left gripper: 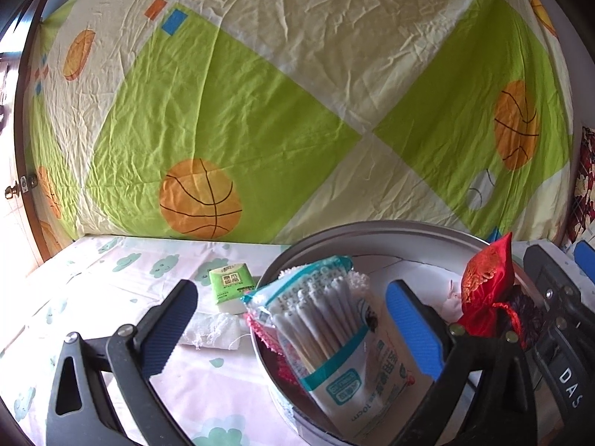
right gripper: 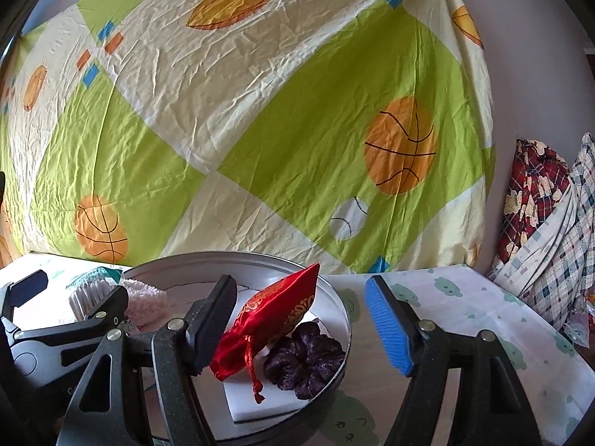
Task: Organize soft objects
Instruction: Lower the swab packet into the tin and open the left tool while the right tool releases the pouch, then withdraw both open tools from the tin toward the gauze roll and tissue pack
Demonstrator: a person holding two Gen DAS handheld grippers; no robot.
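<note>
We already have the cotton swab pack, red pouch and purple scrunchie in the round tin. The tissue packet and white cloth remain on the table beside it. Our left gripper and right gripper both gape wide, gripping nothing.

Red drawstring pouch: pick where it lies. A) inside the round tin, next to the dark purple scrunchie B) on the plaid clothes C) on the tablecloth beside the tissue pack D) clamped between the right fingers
A: the red drawstring pouch leans inside the round tin, beside the dark purple scrunchie.
</note>
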